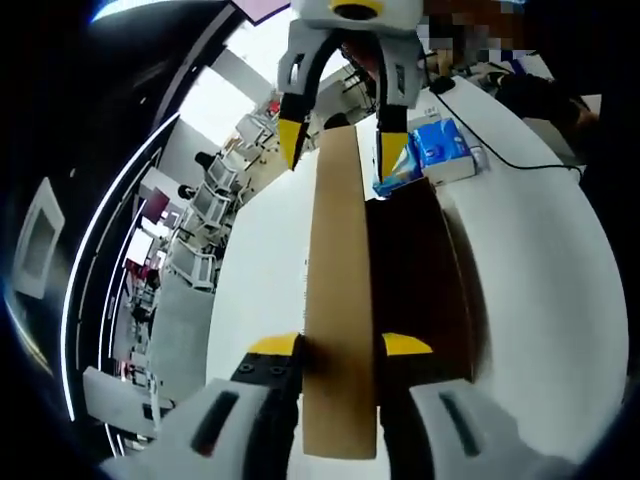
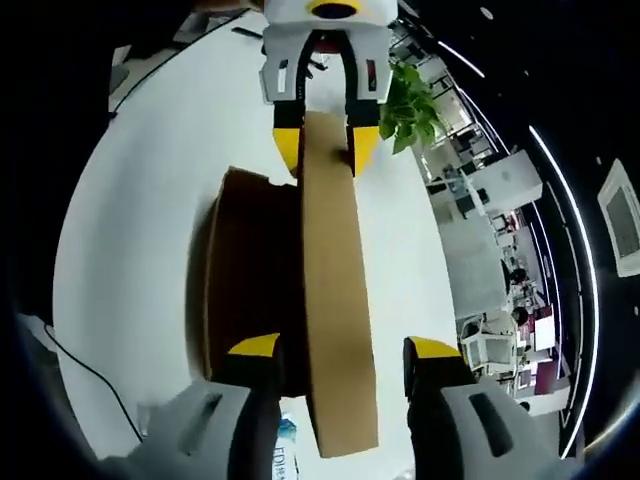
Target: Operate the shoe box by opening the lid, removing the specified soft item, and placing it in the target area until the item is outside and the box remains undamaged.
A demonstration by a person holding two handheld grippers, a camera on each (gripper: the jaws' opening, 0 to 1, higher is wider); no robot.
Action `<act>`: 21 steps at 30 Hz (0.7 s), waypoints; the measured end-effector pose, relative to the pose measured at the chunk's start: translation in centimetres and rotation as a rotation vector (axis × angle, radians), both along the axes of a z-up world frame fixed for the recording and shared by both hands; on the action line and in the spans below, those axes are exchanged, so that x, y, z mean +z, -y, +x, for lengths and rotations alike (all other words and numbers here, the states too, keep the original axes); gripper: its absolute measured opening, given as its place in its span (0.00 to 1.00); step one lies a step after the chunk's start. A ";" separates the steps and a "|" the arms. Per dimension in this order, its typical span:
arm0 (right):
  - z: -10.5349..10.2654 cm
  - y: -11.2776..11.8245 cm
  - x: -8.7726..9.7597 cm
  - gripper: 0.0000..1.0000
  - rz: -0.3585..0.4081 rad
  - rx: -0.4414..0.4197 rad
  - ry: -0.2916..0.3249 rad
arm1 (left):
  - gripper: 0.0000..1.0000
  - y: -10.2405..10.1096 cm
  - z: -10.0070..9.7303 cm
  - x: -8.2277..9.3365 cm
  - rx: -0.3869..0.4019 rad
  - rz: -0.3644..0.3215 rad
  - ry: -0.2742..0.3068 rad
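Note:
A brown shoe box lies open on the white table; its inside is dark and I cannot make out any contents. The cardboard lid stands raised on edge along one long side of the box. My left gripper is shut on the near end of the lid. At the far end, my right gripper straddles the lid with small gaps on both sides. In the right gripper view the lid runs from my right gripper to the left gripper, beside the box.
A blue tissue pack and a black cable lie on the table past the box's far end, near a person in dark clothes. A green plant stands off the table's edge. Desks and chairs fill the room beyond.

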State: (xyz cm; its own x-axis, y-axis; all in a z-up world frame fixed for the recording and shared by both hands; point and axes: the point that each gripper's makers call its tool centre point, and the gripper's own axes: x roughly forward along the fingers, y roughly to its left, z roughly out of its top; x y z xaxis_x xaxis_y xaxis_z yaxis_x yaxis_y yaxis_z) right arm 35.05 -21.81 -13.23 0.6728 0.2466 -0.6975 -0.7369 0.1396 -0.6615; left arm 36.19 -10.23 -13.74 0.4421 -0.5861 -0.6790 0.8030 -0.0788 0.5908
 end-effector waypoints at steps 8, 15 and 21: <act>0.4 -0.3 -0.6 0.37 -0.020 0.017 -0.023 | 0.29 0.1 -0.2 -0.1 -0.005 0.011 0.011; 0.2 -0.2 -1.4 0.29 -0.033 0.022 -0.047 | 0.29 0.1 -0.2 -0.2 -0.008 0.010 0.019; 0.0 -0.4 -1.4 0.29 -0.029 0.028 -0.034 | 0.29 0.0 -0.3 -0.4 -0.014 0.015 0.036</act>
State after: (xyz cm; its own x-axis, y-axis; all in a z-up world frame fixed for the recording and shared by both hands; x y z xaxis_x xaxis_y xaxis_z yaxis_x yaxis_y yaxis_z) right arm 35.09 -21.45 -14.65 0.6420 0.2446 -0.7267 -0.7621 0.0999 -0.6397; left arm 35.86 -10.24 -14.12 0.4587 -0.5824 -0.6712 0.7798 -0.0985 0.6183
